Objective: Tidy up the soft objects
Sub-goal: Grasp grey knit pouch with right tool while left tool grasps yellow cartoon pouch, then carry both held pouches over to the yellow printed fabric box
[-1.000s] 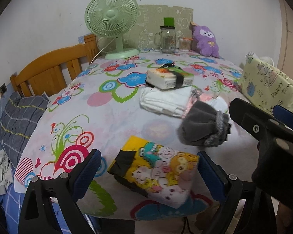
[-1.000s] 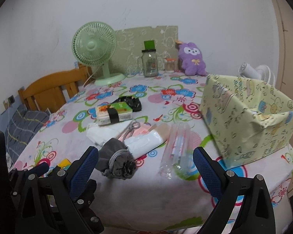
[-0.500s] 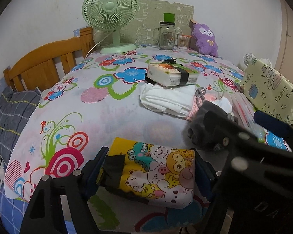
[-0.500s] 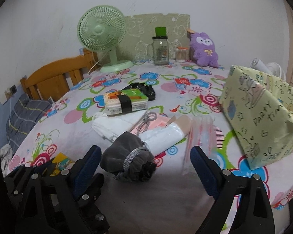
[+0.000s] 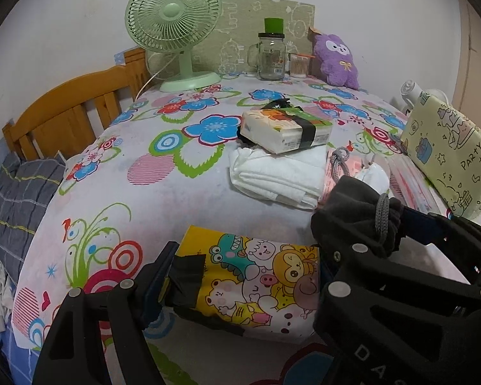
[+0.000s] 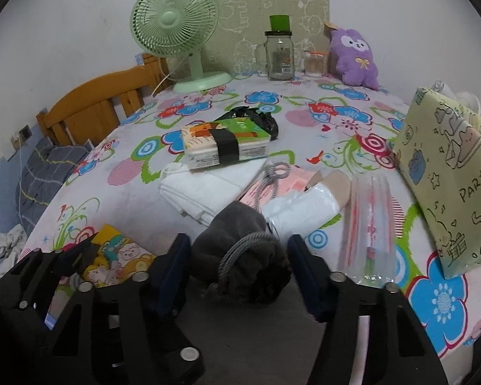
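On the flower-print cloth of the bench (image 5: 144, 192), take the folded white towel (image 5: 279, 173) as your marker. On the near-left side of that towel, at the bench's front edge, lies the yellow cartoon-print soft tissue pack (image 5: 256, 276) with black tape round its left end. Your left gripper (image 5: 243, 263) stood wide around it a second ago, and its jaws have just been closing. They now sit at a middling width, with the left pad pressed on the taped end and the pack filling the gap; the far pad is hidden behind your other tool. I read that as a hold, with the pack not yet lifted off the cloth. Just near-right of the towel is the grey fabric drawstring pouch (image 6: 237, 224), its cord looped over the top and its far side touching a white plastic-wrapped roll (image 6: 301, 208). Your right gripper (image 6: 239, 250) has come forward and down over it, and its jaws have just been closing from wide to about half. Both pads meet the pouch's sides, though how firmly they bite into such yielding fabric I cannot tell. So both soft things look taken at once, and the sorting is at its pick-up step. Well to the right of the towel stands the pale green cartoon-print paper box (image 6: 449, 176), the likely place for them. Lift slowly, since the pouch may sag or slip and its cord may snag.
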Available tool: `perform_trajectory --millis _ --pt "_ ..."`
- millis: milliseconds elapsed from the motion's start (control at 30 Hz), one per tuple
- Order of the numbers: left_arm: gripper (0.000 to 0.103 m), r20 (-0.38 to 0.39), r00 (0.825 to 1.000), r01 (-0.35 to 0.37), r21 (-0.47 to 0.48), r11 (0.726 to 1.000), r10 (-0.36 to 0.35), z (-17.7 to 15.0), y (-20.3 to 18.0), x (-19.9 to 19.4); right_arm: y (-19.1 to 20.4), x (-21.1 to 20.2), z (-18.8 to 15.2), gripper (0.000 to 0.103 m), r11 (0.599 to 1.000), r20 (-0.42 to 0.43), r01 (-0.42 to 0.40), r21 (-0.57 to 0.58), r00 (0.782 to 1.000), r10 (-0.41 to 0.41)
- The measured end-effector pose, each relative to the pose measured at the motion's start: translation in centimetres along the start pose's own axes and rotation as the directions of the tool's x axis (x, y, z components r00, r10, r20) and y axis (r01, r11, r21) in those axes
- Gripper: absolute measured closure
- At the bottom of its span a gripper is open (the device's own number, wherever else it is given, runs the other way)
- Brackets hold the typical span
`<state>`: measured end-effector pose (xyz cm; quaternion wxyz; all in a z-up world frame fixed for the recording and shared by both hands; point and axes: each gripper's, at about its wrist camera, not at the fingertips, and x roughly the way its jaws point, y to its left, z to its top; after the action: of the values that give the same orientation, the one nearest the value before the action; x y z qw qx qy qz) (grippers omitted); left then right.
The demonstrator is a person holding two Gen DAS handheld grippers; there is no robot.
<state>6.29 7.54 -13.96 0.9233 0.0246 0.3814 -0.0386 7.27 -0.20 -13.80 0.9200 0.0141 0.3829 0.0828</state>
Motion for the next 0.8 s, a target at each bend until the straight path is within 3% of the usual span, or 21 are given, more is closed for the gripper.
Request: perform_trajectory --millis 233,800 --pt "0.022 0.008 1.0 0.013 0.004 1.0 -0.014 0.9 -0.6 -0.6 -0.5 -0.5 0.6 0.049 1.0 0.002 -0.007 0.02 1.0 0.007" --pt "0.022 0.104 0.994 0.013 -0.008 1.0 -0.013 4.4 -3.4 -4.2 -3.0 -5.1 3.7 0.05 1.0 0.096 -0.003 0.031 0.995 0.0"
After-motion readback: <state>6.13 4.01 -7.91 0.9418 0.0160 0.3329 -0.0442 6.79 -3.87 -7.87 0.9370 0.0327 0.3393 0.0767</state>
